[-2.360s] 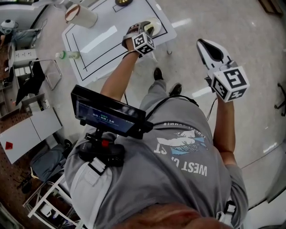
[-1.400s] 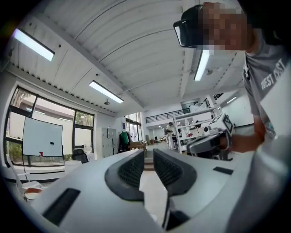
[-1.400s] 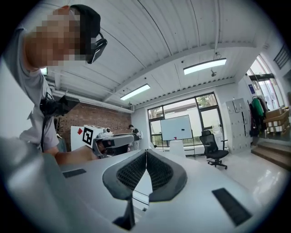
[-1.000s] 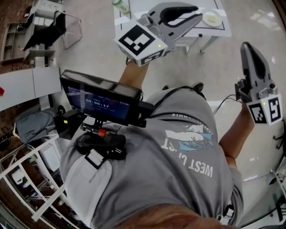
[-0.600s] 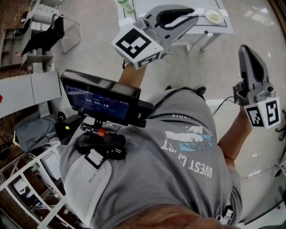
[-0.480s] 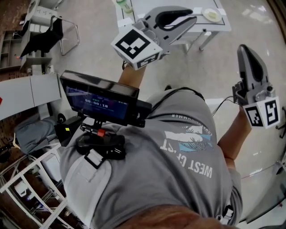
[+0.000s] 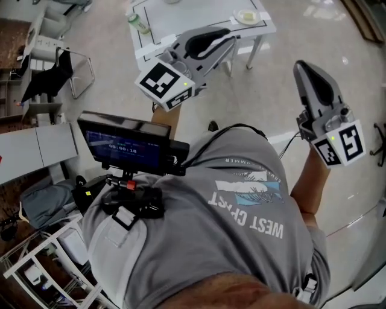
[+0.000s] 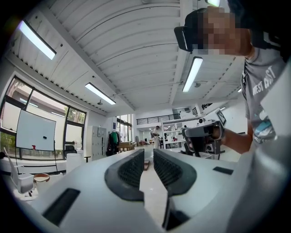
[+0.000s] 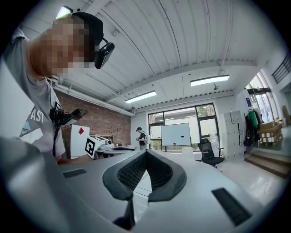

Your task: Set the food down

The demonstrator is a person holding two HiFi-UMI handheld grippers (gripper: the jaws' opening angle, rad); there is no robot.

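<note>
chest monitor: on a mount at the person's chest, screen lit, closest to the camera
left gripper: held up in front of the torso, jaws a narrow slit apart, nothing between the pads
right gripper: out to the person's right, over bare floor, jaw tips pressed together, nothing held
table: white top with black outline marks, ahead of the person, well apart from both grippers
plate: sits on the table near its right corner, inside a taped square
food: pale yellow-green piece lying on the plate, kind can't be made out, no gripper touching it
bottle: green with a pale cap, at the table's left edge, contents too small to tell
chair: metal frame, dark cloth draped over it, on the floor left of the table
</note>
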